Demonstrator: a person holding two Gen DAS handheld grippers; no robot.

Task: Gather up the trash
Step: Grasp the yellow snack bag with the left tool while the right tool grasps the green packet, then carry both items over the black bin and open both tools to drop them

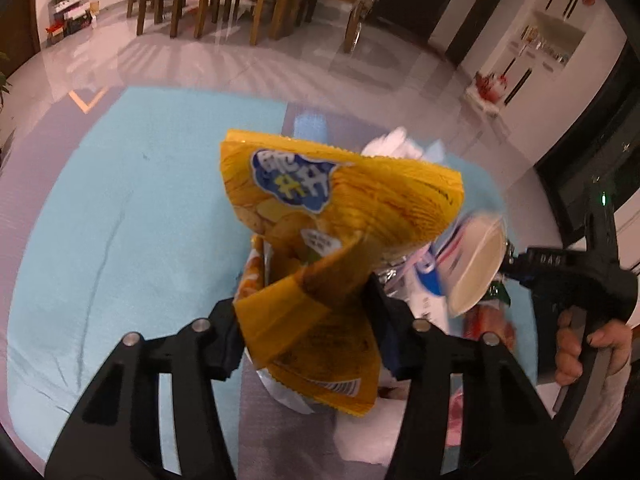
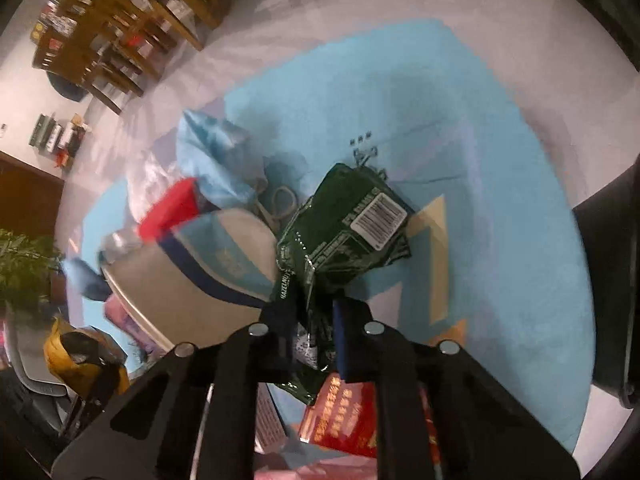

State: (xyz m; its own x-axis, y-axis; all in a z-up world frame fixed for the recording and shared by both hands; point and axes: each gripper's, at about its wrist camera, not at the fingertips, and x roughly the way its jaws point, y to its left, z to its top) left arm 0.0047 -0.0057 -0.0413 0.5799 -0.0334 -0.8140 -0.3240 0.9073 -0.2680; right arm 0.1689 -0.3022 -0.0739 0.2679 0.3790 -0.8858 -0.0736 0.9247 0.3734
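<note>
Two wrappers are already lifted: the left gripper [image 1: 304, 340] pinches a crumpled yellow foil chip bag [image 1: 332, 220], and the right gripper [image 2: 312, 340] clamps a dark green foil wrapper [image 2: 344, 232], both above the light blue rug [image 1: 120, 220]. Judging by the clutter, plenty remains. Only the right wrist view shows grey-handled scissors [image 2: 280, 200] and a red printed packet [image 2: 344, 416]; only the left shows white crumpled paper [image 1: 394, 144]. No bin shows.

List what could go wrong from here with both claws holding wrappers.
The left claw pinches only the folded lower end of the yellow chip bag; it may slip or flop. The right claw grips a crumpled edge of the dark green wrapper, close to a paper cup it might knock.
</note>
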